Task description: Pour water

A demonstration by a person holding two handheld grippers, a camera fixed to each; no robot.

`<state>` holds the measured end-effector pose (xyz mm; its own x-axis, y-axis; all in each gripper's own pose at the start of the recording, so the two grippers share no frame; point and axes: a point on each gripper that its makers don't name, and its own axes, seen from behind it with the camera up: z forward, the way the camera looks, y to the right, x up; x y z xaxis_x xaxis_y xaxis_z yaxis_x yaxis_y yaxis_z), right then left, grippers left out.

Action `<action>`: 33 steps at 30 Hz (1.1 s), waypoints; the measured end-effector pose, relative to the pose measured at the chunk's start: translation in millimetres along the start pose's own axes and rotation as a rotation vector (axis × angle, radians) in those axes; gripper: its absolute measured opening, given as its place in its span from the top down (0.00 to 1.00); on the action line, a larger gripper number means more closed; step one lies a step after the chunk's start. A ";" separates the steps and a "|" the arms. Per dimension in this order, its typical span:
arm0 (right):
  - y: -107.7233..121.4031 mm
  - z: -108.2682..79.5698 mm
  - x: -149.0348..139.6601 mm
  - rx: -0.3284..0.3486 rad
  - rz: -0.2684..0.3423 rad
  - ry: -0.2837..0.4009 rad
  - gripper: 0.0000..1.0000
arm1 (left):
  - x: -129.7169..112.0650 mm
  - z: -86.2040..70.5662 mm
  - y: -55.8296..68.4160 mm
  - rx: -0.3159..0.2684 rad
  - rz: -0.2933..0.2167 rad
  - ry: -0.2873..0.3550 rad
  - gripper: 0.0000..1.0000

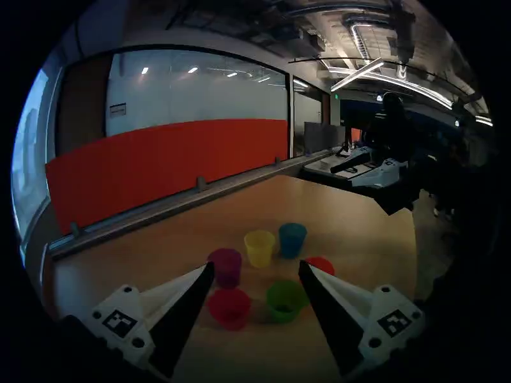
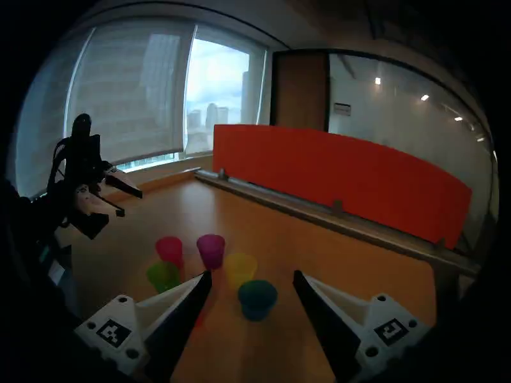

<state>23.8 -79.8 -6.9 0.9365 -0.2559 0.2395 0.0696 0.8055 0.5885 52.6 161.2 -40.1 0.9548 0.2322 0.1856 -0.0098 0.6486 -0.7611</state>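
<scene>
Several small plastic cups stand in a cluster on the wooden table (image 1: 358,223). In the left gripper view I see a purple cup (image 1: 227,265), a yellow cup (image 1: 259,246), a teal cup (image 1: 292,239), a pink-red cup (image 1: 228,307), a green cup (image 1: 283,300) and a red cup (image 1: 320,263) half behind one finger. My left gripper (image 1: 254,267) is open just short of them, holding nothing. In the right gripper view my right gripper (image 2: 251,276) is open over the teal cup (image 2: 257,299), with the yellow cup (image 2: 240,267), purple cup (image 2: 211,250), pink cup (image 2: 170,249) and green cup (image 2: 163,276) beyond it.
An orange divider panel (image 2: 345,169) on a metal rail runs along the table's far edge. The right gripper (image 1: 378,173) hovers over the table's far right in the left gripper view. The left gripper (image 2: 105,195) hangs at the far left, before windows with blinds (image 2: 128,96).
</scene>
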 end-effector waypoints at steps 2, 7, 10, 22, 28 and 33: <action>1.0 2.3 -6.2 -0.001 -0.001 -0.014 0.01 | -7.2 3.5 6.5 -0.016 0.001 -0.019 0.02; 3.2 7.6 -21.0 0.000 -0.003 -0.041 0.01 | -24.8 12.0 19.8 -0.041 0.016 -0.060 0.02; 4.5 10.0 -29.4 0.000 -0.002 -0.056 0.01 | -34.0 16.2 27.4 -0.054 0.030 -0.079 0.02; 7.3 17.0 -45.5 0.003 0.007 -0.082 0.01 | -61.2 28.3 46.7 -0.095 0.037 -0.141 0.02; 7.7 20.5 -49.6 0.006 0.004 -0.091 0.01 | -74.5 34.4 52.1 -0.111 0.030 -0.168 0.02; 9.7 24.4 -52.5 0.007 0.006 -0.098 0.01 | -86.5 42.1 55.8 -0.122 0.028 -0.195 0.02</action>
<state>-33.1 -71.6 5.1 0.8989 -0.3026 0.3167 0.0619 0.8035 0.5921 -43.0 207.8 -72.5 0.8790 0.3921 0.2714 0.0125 0.5500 -0.8351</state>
